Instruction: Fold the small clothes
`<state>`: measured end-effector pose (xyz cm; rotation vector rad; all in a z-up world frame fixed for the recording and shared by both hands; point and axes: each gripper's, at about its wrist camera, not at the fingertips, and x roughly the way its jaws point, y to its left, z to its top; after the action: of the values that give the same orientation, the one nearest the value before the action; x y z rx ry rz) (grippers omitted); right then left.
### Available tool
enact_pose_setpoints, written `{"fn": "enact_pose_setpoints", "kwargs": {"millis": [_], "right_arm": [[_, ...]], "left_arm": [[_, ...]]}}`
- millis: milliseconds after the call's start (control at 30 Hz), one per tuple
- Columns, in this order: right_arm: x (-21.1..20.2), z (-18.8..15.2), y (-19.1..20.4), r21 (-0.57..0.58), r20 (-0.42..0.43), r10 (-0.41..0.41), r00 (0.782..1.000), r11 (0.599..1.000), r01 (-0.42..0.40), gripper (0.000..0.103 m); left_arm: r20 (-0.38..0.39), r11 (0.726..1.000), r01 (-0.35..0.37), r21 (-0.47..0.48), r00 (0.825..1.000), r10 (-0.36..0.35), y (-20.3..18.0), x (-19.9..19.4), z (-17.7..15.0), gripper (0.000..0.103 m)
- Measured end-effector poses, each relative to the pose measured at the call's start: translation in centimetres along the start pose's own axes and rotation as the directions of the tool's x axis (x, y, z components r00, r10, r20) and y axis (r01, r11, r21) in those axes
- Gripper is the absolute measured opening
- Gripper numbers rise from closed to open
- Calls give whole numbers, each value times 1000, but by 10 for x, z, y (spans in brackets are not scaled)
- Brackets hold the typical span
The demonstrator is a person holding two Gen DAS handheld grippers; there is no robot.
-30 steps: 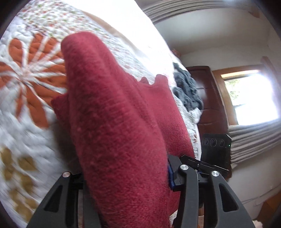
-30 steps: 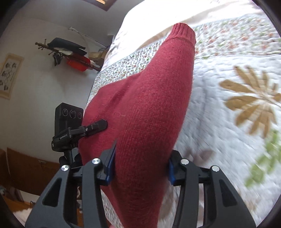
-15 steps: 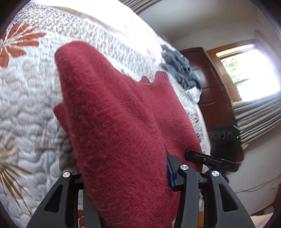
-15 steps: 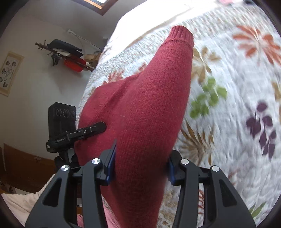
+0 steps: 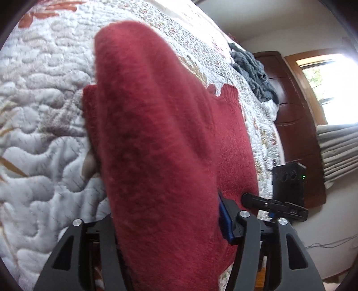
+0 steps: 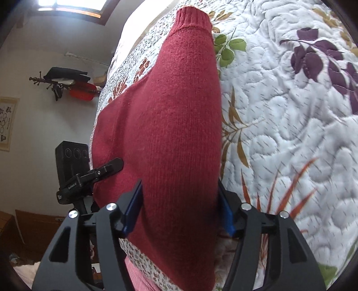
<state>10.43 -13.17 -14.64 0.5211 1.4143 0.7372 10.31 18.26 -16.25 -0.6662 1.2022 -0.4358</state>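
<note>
1. The left hand-held gripper (image 5: 170, 226) is closed on the red knitted sweater (image 5: 156, 138); the cloth fills the gap between its jaws.
2. The right hand-held gripper (image 6: 179, 206) grips the same sweater (image 6: 174, 125) in the same way, at the other side.
3. From each gripper the held part runs straight forward, away from the camera, so its long axis follows the fingers. On the right it is a sleeve that ends in a ribbed cuff (image 6: 193, 16).
4. The body of the sweater lies between the two grippers on the quilted bed cover (image 6: 290, 112).
5. Farther off, a grey garment (image 5: 255, 73) lies on the bed.
6. I judge that the next fold goes forward, both grippers equally near.
</note>
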Motion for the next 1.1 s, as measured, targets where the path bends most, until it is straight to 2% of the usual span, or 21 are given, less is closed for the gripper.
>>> {"fn": "enact_pose_setpoints", "kwargs": {"millis": [100, 200, 300, 367, 533, 600, 700, 833, 1100], "right_arm": [[-14, -18, -8, -6, -4, -2, 1000, 1000, 2, 68], [-19, -33, -7, -22, -16, 0, 1000, 1000, 0, 68], [-18, -51, -10, -30, -37, -14, 999, 999, 13, 65], [-19, -62, -15, -23, -44, -12, 999, 1000, 11, 52], [-34, -80, -20, -5, -20, 35, 999, 999, -35, 29], [-43, -82, -15, -30, -7, 48, 999, 998, -48, 26], [-45, -84, -7, -76, -10, -5, 1000, 997, 4, 25], [-37, -84, -14, -48, -22, -28, 999, 998, 27, 25], [-24, -82, -17, -21, -15, -67, 998, 998, 67, 26]], "left_arm": [[13, 998, -55, 42, 998, 54, -9, -10, -12, 65], [35, 992, -97, 77, 995, 95, -15, -18, -25, 67], [52, 991, -111, 72, 993, 108, -16, -23, -39, 68], [76, 989, -128, 74, 990, 122, -10, -33, -53, 68], [93, 981, -173, 84, 982, 165, -18, -41, -70, 67], [95, 970, -220, 105, 973, 210, -24, -39, -74, 66], [80, 954, -281, 101, 958, 274, -16, -37, -83, 66], [71, 968, -247, 39, 967, 244, 1, -36, -89, 66], [82, 971, -237, 40, 969, 233, 12, -38, -94, 66]]}}
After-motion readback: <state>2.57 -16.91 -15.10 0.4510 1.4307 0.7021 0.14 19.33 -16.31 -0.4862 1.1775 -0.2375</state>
